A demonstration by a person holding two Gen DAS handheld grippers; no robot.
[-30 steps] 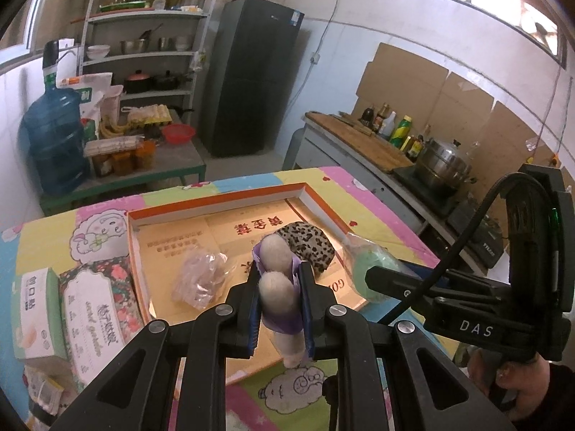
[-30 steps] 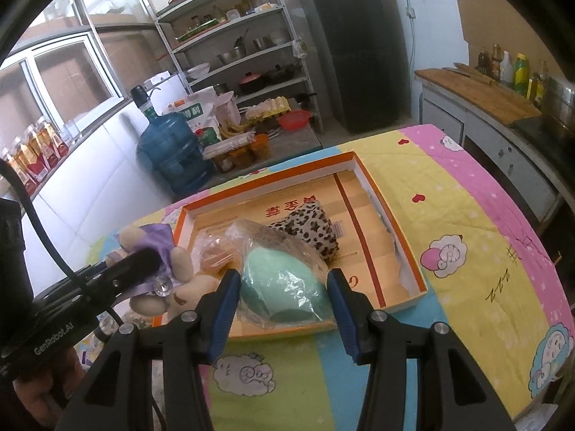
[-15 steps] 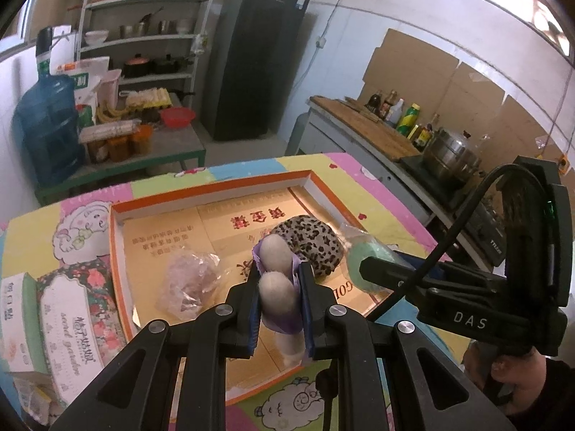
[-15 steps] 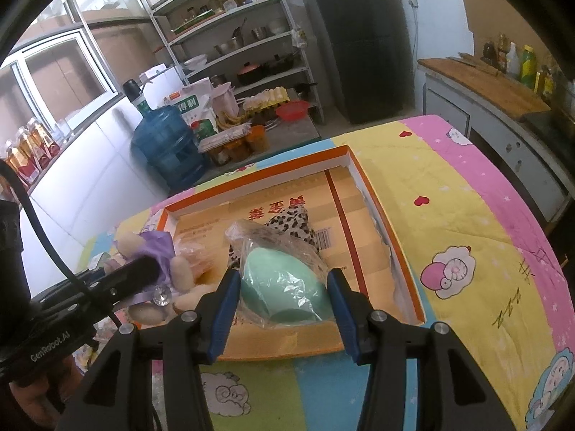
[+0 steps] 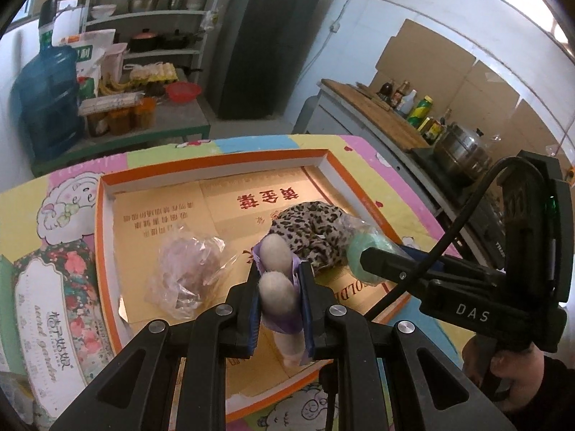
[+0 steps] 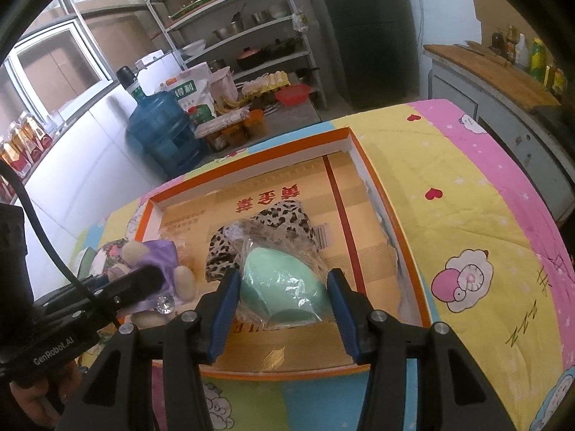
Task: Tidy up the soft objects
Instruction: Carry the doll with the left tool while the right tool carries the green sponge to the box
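Leopard cloth [image 5: 309, 230] in orange tray [image 5: 104, 251] | crinkled bag [image 5: 187, 273] beside | tissue packs [image 5: 54, 316] outside

left gripper [image 5: 278, 298] clamped on something, right gripper [image 6: 284, 296] likewise, both side by side.

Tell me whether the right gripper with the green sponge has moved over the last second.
Yes. The right gripper, shut on the bagged green sponge, has moved forward over the orange box; a second ago the sponge hung over the box's near rim, now it is farther in, by the leopard cloth.
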